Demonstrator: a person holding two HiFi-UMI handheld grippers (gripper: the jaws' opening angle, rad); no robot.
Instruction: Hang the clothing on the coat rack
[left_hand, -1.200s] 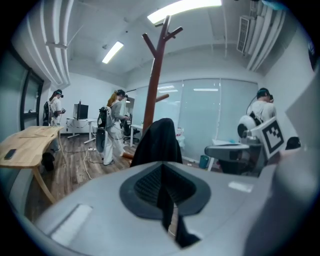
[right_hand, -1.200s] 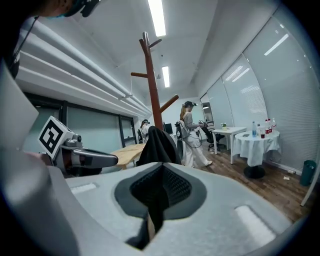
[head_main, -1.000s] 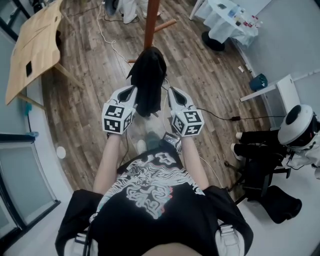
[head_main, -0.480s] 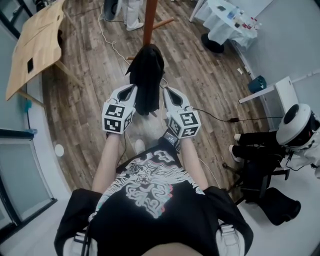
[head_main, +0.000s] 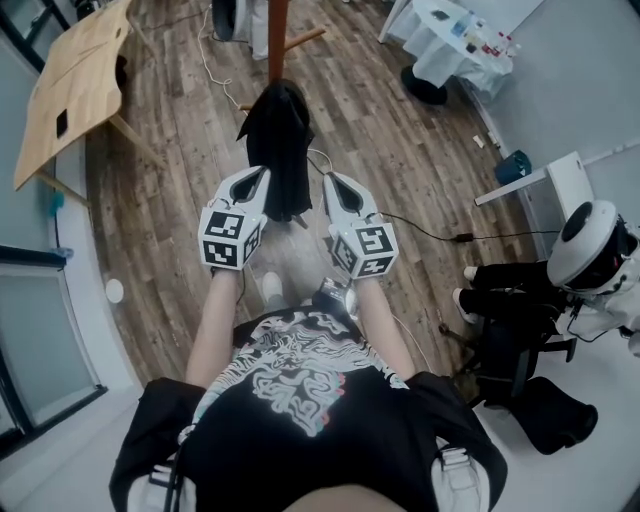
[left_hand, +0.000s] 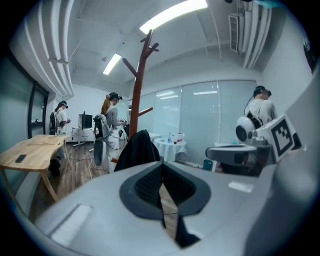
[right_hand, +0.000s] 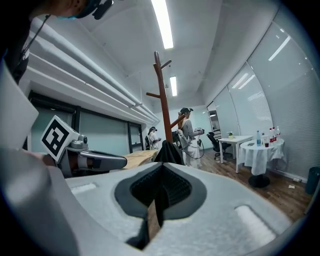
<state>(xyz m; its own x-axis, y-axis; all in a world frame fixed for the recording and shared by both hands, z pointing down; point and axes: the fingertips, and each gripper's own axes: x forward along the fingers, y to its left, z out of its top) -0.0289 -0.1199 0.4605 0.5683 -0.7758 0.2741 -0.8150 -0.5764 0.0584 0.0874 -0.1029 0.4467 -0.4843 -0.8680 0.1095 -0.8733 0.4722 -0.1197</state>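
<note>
A black garment drapes from a peak against the brown coat rack pole; what carries it is hidden. My left gripper and right gripper flank its lower part, one on each side. Both are shut, and I see no cloth between the pads. In the left gripper view the garment hangs a little ahead of my shut left gripper, in front of the rack. The right gripper view shows the same: garment, rack, and my right gripper shut.
A wooden table stands at the left and a white-clothed table at the back right. A cable runs over the wood floor. A white robot head above dark gear is at the right. A person stands behind the rack.
In the head view the rack and the garment have slid left and slightly up. The right gripper has drawn a little closer to the garment. Both grippers stay shut.
</note>
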